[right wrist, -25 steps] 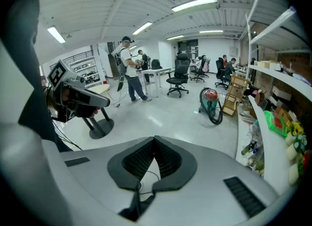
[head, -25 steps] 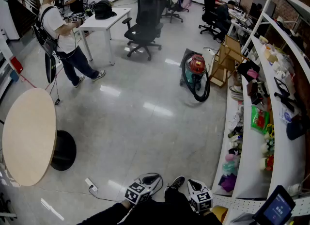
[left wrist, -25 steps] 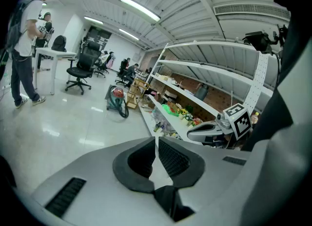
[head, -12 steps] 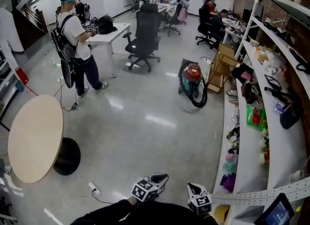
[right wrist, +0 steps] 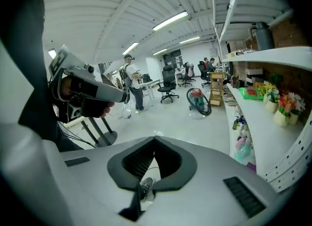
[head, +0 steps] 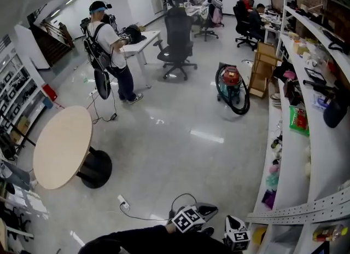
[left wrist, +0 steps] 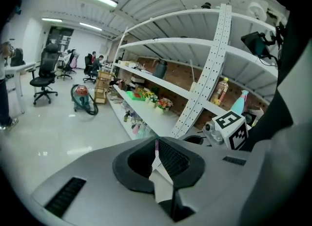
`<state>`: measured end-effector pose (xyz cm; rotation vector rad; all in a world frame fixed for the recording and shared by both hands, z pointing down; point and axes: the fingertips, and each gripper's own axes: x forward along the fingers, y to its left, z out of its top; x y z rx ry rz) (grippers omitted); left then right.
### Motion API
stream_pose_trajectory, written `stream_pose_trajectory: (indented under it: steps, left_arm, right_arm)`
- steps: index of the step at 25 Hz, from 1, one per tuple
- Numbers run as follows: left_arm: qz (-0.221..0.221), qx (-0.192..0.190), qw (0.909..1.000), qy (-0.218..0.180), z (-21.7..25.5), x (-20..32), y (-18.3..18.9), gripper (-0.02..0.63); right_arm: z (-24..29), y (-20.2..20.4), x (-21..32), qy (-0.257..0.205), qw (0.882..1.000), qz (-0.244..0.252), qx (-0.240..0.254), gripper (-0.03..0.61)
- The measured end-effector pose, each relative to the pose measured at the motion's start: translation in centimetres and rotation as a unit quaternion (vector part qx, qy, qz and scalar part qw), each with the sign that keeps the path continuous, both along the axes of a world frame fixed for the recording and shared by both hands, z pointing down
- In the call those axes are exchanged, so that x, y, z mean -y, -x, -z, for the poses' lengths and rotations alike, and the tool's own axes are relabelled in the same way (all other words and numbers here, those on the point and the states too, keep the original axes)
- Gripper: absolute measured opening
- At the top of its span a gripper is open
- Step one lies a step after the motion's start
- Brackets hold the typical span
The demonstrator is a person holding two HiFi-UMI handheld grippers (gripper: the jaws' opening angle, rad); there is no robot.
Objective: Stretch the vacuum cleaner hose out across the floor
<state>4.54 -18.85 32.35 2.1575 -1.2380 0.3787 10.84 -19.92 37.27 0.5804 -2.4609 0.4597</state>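
Two closed: left gripper, right gripper — one vacuum cleaner

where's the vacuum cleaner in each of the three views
Head view: vacuum cleaner upper right of centre, by the shelves.
Left gripper view: vacuum cleaner small, left of centre.
Right gripper view: vacuum cleaner right of centre, mid-height.
Shared landmark: wooden rack just beside it, in all three.
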Motion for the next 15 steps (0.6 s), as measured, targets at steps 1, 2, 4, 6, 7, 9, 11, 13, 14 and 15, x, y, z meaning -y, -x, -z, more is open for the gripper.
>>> stream_pose_trajectory:
  steps: [1,2,4,6,7,9,11,13,14,15]
  left_arm:
    - [0.003,-0.001,1.0,0.004,0.1,-0.1,-0.7,0.035]
    - [0.009,-0.004,0.9999,0.01,0.3,-0.1,-1.2,0.035]
    - [0.023,-0.005,0.9996,0.015,0.7,-0.2,-1.3,0.035]
    - [0.039,0.003,0.9992,0.014,1.0,-0.1,-0.5,0.035]
    - [0.047,0.006,0.9988,0.013,1.0,0.0,0.0,0.035]
    - [0.064,0.007,0.9978,0.014,0.8,0.0,1.1,0.035]
    - [0.079,0.002,0.9967,0.018,0.4,-0.1,2.1,0.035]
    - [0.088,-0.006,0.9959,0.021,-0.1,-0.1,3.1,0.035]
    - [0.089,-0.009,0.9958,0.019,-0.2,0.0,3.6,0.035]
    - [0.09,-0.011,0.9958,0.016,-0.1,0.4,4.2,0.035]
  right_arm:
    - [0.5,-0.8,0.2,-0.002,1.0,-0.002,-0.001,0.013]
    - [1.0,-1.3,0.5,-0.005,1.0,-0.003,0.0,0.013]
    - [1.4,-1.5,1.0,-0.009,1.0,-0.001,0.01,0.014]
    - [1.0,-0.9,1.3,-0.008,1.0,0.006,0.026,0.014]
    - [0.8,-0.4,1.4,-0.009,0.999,0.012,0.032,0.013]
    - [0.4,0.7,1.5,-0.013,0.999,0.028,0.039,0.013]
    - [-0.2,1.8,1.2,-0.014,0.998,0.045,0.047,0.014]
    - [-0.6,2.7,1.1,-0.014,0.997,0.056,0.043,0.013]
    - [-0.8,3.2,1.3,-0.014,0.997,0.058,0.039,0.012]
    - [-0.9,3.8,1.8,-0.015,0.998,0.059,0.033,0.013]
